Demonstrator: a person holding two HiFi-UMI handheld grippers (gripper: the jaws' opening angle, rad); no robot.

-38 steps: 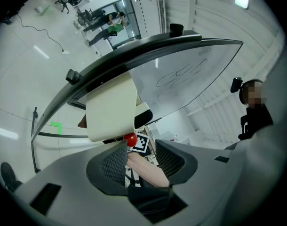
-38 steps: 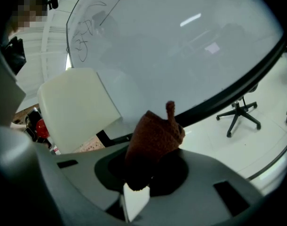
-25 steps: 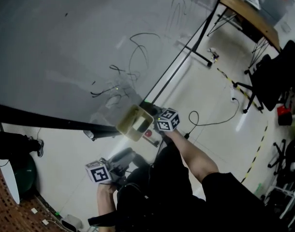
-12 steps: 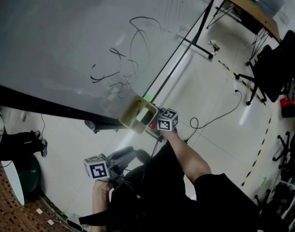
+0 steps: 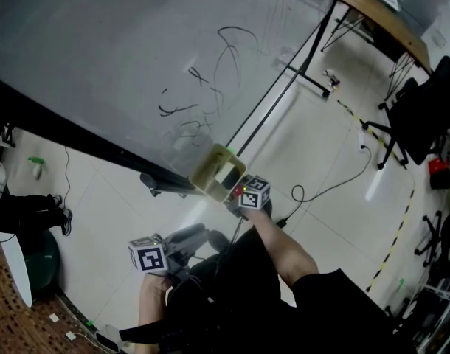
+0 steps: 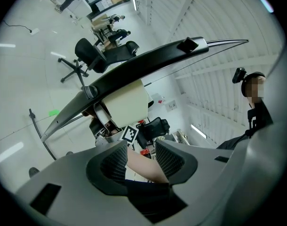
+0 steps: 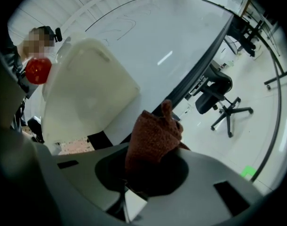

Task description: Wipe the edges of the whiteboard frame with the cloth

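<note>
The whiteboard fills the upper left of the head view and carries black scribbles. Its black bottom frame slants down to a corner near the middle. My right gripper is at that corner, behind a cream block on its front. In the right gripper view a rust-brown cloth is pinched in the right gripper, close to the black frame; I cannot tell if it touches. The left gripper hangs lower, away from the board. Its jaws are open, with only a forearm seen between them.
Black stand legs run over the pale floor at the right. A wooden table and black office chairs stand at the far right. A black cable and a striped tape line lie on the floor.
The head view has shifted, so the board and frame sit further right and lower. The right gripper stays at the frame's corner, and the left gripper has barely moved.
</note>
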